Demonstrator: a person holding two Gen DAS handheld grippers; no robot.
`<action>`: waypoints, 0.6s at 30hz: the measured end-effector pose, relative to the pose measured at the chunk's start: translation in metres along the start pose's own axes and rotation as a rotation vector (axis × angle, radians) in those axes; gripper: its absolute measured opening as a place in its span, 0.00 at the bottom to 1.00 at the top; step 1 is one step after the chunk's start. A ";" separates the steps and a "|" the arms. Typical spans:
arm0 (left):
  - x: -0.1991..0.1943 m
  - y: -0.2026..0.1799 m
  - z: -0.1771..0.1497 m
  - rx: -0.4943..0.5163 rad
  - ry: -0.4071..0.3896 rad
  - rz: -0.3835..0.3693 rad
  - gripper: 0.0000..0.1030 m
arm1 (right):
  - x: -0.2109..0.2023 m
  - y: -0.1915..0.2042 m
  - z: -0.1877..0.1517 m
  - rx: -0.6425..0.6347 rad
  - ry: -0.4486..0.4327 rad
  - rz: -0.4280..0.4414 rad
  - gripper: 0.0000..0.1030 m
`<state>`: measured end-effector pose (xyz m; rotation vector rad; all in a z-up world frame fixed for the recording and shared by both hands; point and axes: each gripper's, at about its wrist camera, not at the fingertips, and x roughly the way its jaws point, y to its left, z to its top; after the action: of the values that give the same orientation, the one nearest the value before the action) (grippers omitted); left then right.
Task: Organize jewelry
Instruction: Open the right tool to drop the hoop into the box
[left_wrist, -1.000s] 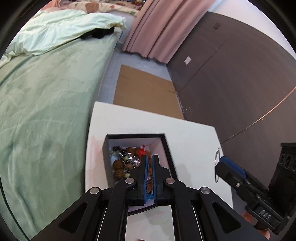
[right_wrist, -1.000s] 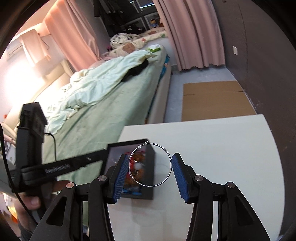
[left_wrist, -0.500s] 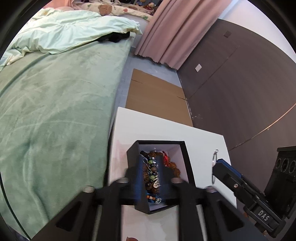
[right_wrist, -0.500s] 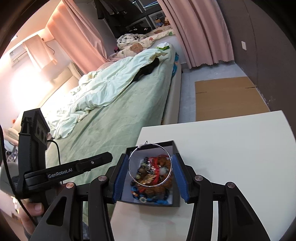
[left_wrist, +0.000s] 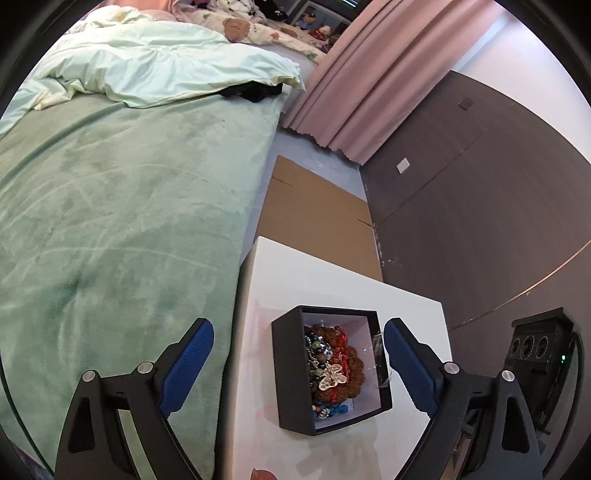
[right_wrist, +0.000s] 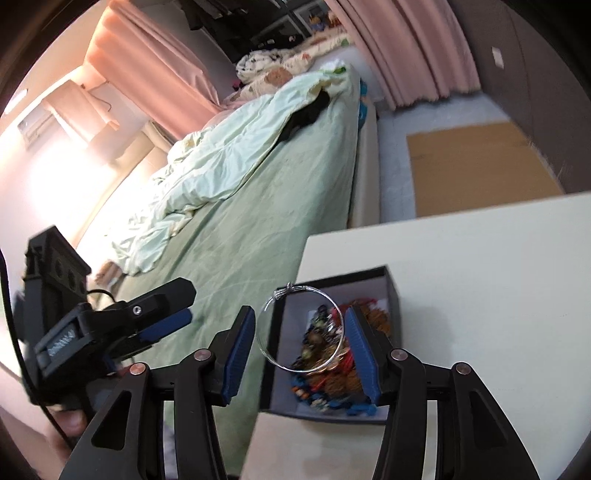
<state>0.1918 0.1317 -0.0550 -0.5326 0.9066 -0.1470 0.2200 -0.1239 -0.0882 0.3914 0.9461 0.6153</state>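
Note:
A black open box (left_wrist: 291, 373) with a white lining holds a heap of beads, red cord and a pale butterfly charm (left_wrist: 332, 380). It stands on the white table (left_wrist: 406, 306). My left gripper (left_wrist: 297, 332) hovers over the box, jaws opening wide, nothing between them. In the right wrist view the same box (right_wrist: 391, 291) lies under my right gripper (right_wrist: 299, 321). A thin silver hoop (right_wrist: 284, 293) hangs between its blue pads, over the box's left half. The jaws are opening: the hoop leans on the right pad (right_wrist: 360, 350), and a narrow gap shows at the left pad.
A bed with a green cover (left_wrist: 110, 240) runs along the table's left edge. Flat cardboard (left_wrist: 317, 218) lies on the floor beyond the table, by a dark wall and pink curtains. The left gripper's fingers (right_wrist: 162, 299) and a person's hand (right_wrist: 70, 421) sit left of the box.
The left gripper went from shut inside the box to wide open and drew back. The right gripper carried the hoop over the box, sank a little, and its pads parted slightly.

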 end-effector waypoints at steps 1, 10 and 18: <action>-0.001 -0.001 0.000 0.006 -0.003 0.003 0.91 | -0.001 -0.002 0.000 0.013 0.004 0.002 0.68; -0.001 -0.014 -0.009 0.057 -0.009 0.000 0.91 | -0.027 -0.018 -0.003 0.046 -0.037 -0.046 0.78; -0.015 -0.030 -0.021 0.115 -0.031 0.000 0.98 | -0.068 -0.021 -0.011 0.035 -0.102 -0.105 0.93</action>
<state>0.1694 0.1029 -0.0397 -0.4265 0.8621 -0.1889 0.1879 -0.1836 -0.0628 0.3981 0.8748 0.4789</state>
